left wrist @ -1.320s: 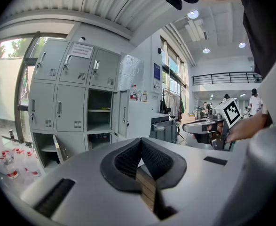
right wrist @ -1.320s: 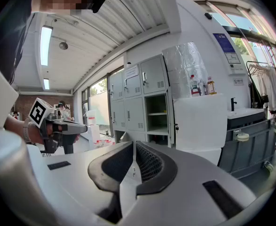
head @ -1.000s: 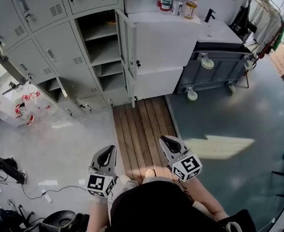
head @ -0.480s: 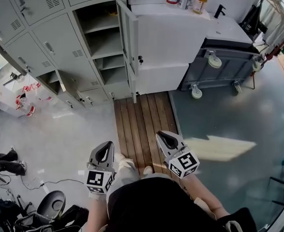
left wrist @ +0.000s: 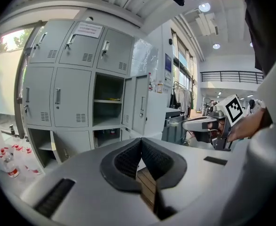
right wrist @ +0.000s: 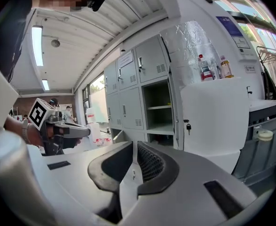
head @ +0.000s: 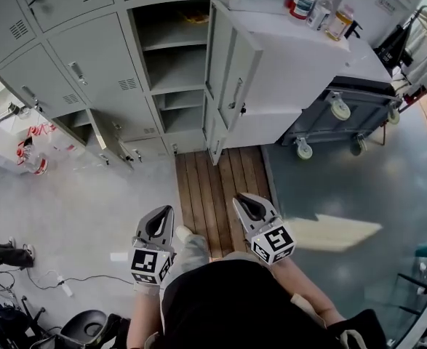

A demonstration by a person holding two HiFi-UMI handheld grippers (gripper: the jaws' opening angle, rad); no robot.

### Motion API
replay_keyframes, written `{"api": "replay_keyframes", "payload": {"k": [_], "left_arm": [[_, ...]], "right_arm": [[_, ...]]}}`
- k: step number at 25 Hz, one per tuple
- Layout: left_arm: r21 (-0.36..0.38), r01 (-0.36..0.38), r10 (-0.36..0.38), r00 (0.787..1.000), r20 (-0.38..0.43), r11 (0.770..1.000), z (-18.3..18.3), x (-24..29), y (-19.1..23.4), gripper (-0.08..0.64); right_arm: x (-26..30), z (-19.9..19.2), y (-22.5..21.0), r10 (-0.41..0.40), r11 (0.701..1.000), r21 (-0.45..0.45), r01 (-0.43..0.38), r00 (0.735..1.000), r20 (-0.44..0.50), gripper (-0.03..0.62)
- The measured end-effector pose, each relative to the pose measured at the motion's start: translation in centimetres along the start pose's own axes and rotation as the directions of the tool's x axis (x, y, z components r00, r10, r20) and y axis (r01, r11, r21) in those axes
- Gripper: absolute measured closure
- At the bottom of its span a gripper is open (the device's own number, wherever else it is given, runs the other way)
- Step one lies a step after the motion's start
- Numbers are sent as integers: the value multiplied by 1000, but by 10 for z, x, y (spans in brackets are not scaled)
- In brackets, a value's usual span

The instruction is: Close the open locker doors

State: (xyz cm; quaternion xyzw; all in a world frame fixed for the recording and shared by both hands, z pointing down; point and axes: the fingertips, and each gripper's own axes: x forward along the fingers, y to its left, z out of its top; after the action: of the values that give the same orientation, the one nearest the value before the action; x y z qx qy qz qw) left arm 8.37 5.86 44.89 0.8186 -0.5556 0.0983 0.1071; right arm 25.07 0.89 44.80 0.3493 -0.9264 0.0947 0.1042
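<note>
Ahead, far beyond both grippers, the open locker doors [head: 230,71] hang at the right side of the bare middle column [head: 171,64]. They stand upright with their long axis vertical, swung out so their free edges point near, toward me. My right gripper [head: 248,208] is the closer one, nearly in line with them; my left gripper [head: 158,222] sits further left. Both have their jaws drawn together on nothing. More low doors [head: 99,131] gape at far left.
</note>
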Motion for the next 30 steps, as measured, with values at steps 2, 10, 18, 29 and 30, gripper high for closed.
{"api": "replay_keyframes", "payload": {"k": [2, 10, 18, 29, 30], "left_arm": [[-19, 2, -2, 1000, -3, 1000, 1, 7, 28, 543], [-10, 13, -13, 999, -38, 1000, -3, 20, 102, 543], [-52, -28, 23, 996, -84, 998, -13, 27, 118, 543], [-87, -98, 84, 984, -155, 991, -31, 50, 139, 541], [-90, -102, 86, 984, -158, 991, -32, 51, 141, 541]], "right_arm": [[28, 4, 1, -8, 1000, -22, 8, 1000, -14, 545], [111, -13, -19, -85, 993, -85, 76, 991, -104, 543], [163, -75, -61, -116, 988, -126, 87, 962, -245, 461], [209, -144, -158, -284, 954, -199, 224, 887, -363, 400], [212, -148, -164, -293, 952, -205, 230, 881, -371, 396]]}}
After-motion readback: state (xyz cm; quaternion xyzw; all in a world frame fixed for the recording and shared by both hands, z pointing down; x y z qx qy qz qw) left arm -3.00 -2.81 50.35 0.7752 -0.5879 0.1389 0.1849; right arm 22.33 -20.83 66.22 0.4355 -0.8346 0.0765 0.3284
